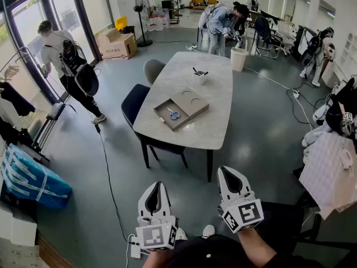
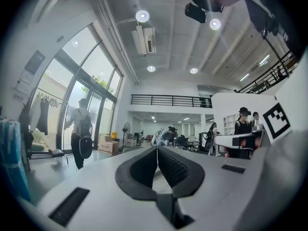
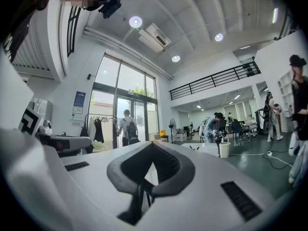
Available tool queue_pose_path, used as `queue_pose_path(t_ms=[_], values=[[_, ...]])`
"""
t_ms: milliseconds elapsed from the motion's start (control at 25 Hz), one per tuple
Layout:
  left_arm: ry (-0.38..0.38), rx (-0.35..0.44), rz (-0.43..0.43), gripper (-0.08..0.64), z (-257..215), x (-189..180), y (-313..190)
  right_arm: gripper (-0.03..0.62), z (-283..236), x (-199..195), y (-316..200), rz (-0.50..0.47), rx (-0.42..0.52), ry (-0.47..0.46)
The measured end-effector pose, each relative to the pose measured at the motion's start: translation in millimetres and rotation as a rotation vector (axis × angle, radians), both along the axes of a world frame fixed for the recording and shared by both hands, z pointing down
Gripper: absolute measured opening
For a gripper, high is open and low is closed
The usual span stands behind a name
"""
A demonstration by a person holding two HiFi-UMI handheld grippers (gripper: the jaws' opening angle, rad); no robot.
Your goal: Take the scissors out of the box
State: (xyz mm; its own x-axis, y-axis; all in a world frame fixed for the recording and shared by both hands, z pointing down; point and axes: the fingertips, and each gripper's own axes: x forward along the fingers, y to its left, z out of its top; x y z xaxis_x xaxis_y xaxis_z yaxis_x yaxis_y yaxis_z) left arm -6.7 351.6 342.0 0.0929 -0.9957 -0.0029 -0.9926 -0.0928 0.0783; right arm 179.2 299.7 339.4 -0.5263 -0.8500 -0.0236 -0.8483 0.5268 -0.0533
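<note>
Scissors point(image 1: 173, 114) in box point(image 1: 179, 121), well beyond left tongs point(image 1: 157, 185) and right tongs point(image 1: 225, 171), both closed, empty

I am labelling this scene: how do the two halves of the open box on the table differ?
The nearer half holds the blue-handled scissors; the farther half holds nothing. The nearer half is a hollow tray; the farther half shows a flat face with a round mark. Both are grey-brown, lie flat and adjoin on the table.

Contents of the small white cup point(image 1: 200, 77) indistinct, blue-handled scissors point(image 1: 173, 114) in the flat grey box point(image 1: 177, 123) too small for detail, dark padded chair point(image 1: 133, 106) half hidden under the pale grey table point(image 1: 215, 110).
</note>
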Motion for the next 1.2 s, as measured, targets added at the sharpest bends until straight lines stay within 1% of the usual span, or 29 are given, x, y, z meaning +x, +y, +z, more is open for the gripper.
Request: queue_pose_path(t_ms=[400,560,680,840,1040,1200], values=[[0.005,-0.003,0.002,0.017,3,-5,-1,-0.005,4,-11,0,-0.021,-0.007,0.021],[0.005,-0.006,0.006,0.017,3,-8,0,-0.005,0,-13,3,-0.017,0.009,-0.008],[0.007,-0.005,0.013,0.017,3,-15,-1,-0.005,-4,-19,3,-0.007,0.017,-0.008],[0.007,0.005,0.028,0.017,4,-26,1,-0.005,3,-25,7,0.018,0.012,0.008],[-0.003,0.011,0.058,0.017,10,-39,4,-0.005,15,-35,18,0.049,-0.015,-0.021],[-0.001,-0.003,0.062,0.017,16,-53,6,-0.005,21,-47,24,0.058,-0.02,-0.016]])
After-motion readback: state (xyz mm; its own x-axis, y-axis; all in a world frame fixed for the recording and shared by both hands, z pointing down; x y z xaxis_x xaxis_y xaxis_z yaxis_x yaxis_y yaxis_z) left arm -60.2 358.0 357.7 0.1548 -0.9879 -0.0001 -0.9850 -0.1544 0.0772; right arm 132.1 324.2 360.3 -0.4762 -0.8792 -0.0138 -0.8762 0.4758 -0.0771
